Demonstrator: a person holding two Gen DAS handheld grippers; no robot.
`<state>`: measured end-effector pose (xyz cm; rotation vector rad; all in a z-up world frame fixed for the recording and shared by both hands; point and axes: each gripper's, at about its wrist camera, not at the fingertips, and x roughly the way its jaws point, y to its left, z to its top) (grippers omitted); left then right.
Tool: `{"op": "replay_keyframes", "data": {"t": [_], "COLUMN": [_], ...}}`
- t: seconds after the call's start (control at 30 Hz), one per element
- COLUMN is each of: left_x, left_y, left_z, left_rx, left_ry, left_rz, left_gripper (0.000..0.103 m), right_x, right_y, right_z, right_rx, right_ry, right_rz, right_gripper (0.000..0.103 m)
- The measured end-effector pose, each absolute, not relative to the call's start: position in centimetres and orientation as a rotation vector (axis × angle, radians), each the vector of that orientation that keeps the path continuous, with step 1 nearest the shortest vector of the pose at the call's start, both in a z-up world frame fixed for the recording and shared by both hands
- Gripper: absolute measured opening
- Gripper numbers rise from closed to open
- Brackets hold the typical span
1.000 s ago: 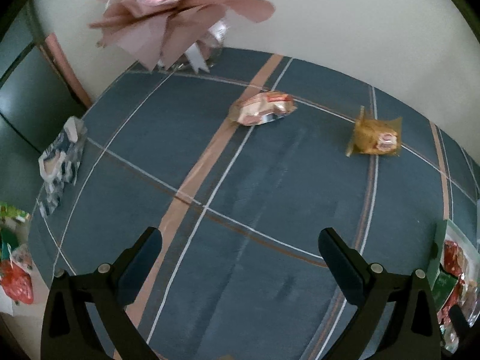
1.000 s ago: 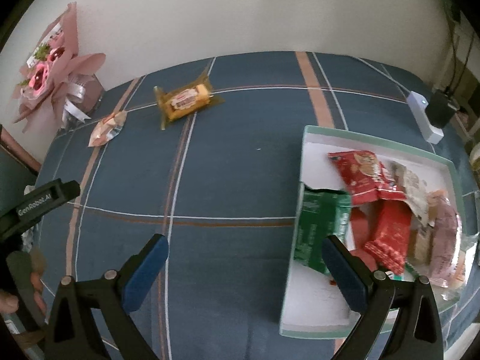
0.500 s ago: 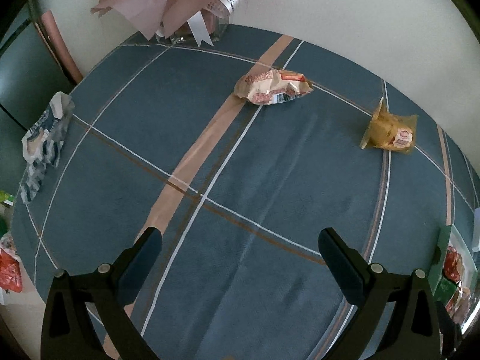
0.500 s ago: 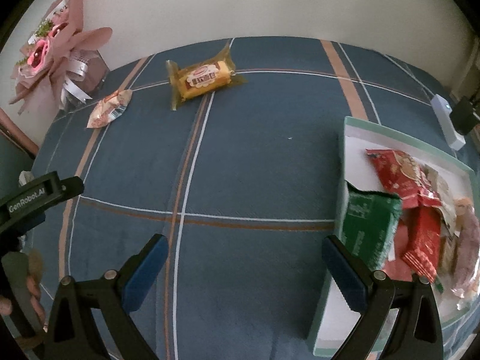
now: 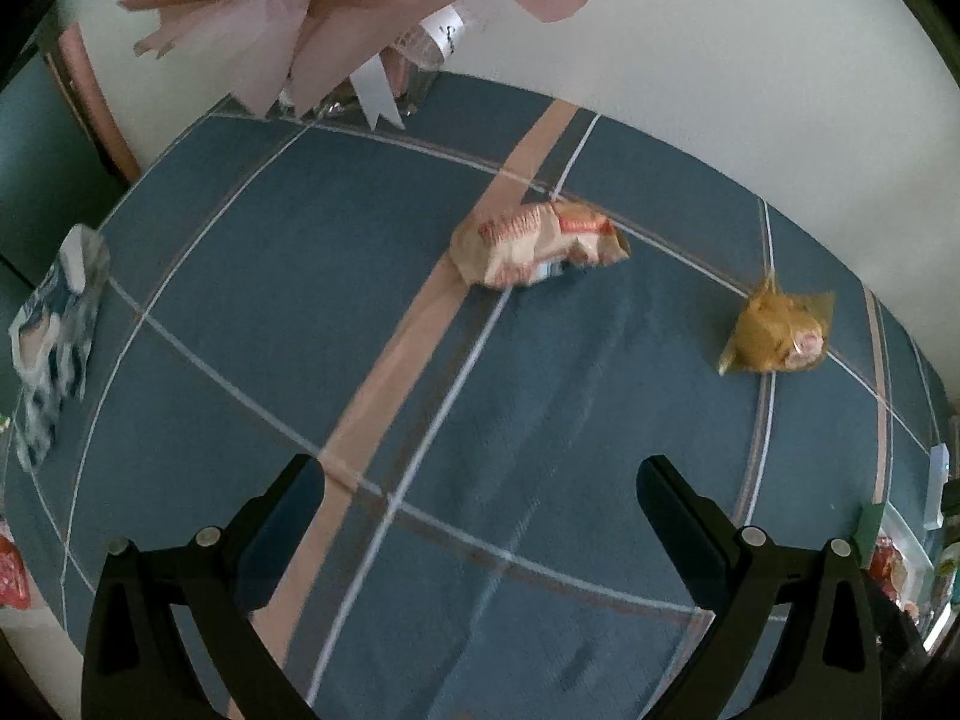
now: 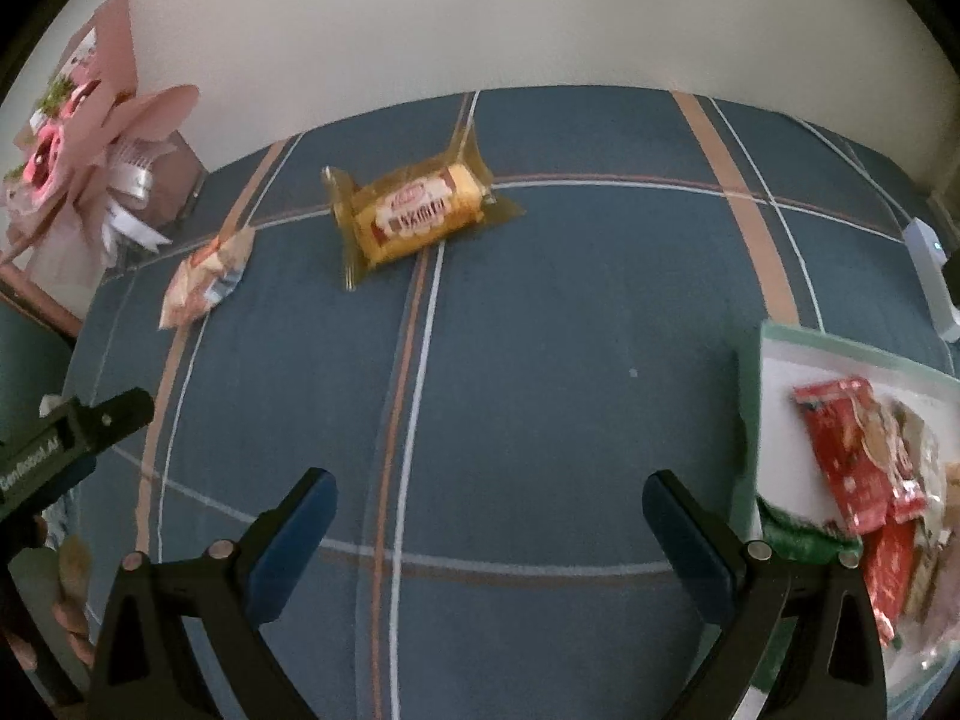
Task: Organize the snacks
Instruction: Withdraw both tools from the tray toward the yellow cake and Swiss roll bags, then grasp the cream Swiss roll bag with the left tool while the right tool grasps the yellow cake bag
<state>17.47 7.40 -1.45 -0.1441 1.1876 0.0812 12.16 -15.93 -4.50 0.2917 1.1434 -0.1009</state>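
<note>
A pink-and-white snack packet lies on the blue striped cloth, ahead of my open, empty left gripper. A yellow snack packet lies to its right. In the right wrist view the yellow packet lies ahead and a little left of my open, empty right gripper, with the pink packet further left. A white tray with a green rim at the right holds several red and green snack packets.
A pink paper bouquet stands at the back left by the wall. A blue-and-white packet lies at the table's left edge. A white device lies at the far right. The left gripper's body shows at the left.
Both grippers have moved forward over the cloth toward the two loose packets, which now look larger and nearer. The tray has slid toward the right edge of both views. Both stay open.
</note>
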Motion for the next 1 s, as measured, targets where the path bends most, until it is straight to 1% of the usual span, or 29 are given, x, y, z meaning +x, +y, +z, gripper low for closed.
{"op": "replay_keyframes", "data": {"t": [0.23,0.5,0.83,1.0], "left_x": [20.7,24.7,28.4,29.8], "left_y": [8.2,8.6,8.7,9.0], "left_z": [-1.9,-1.2,0.2,0.0], "left_rx": [-0.127,-0.107,-0.164,-0.239], "left_ry": [1.179,1.155,1.103,1.117], "left_rz": [0.053,0.033,-0.047,-0.047], "left_gripper": [0.103,0.103,0.103,0.103], "right_x": [15.2,19.5,23.8,25.0], "right_y": [-15.9,-17.2,-18.0,-18.1], "right_z": [-4.9,-4.9,-2.5,-2.4], "right_rx": [0.325,0.423,0.377,0.361], "right_ry": [1.144,1.149,1.085,1.084], "right_rz": [-0.092,-0.136,-0.185,-0.202], "right_gripper": [0.103,0.103,0.103,0.103]}}
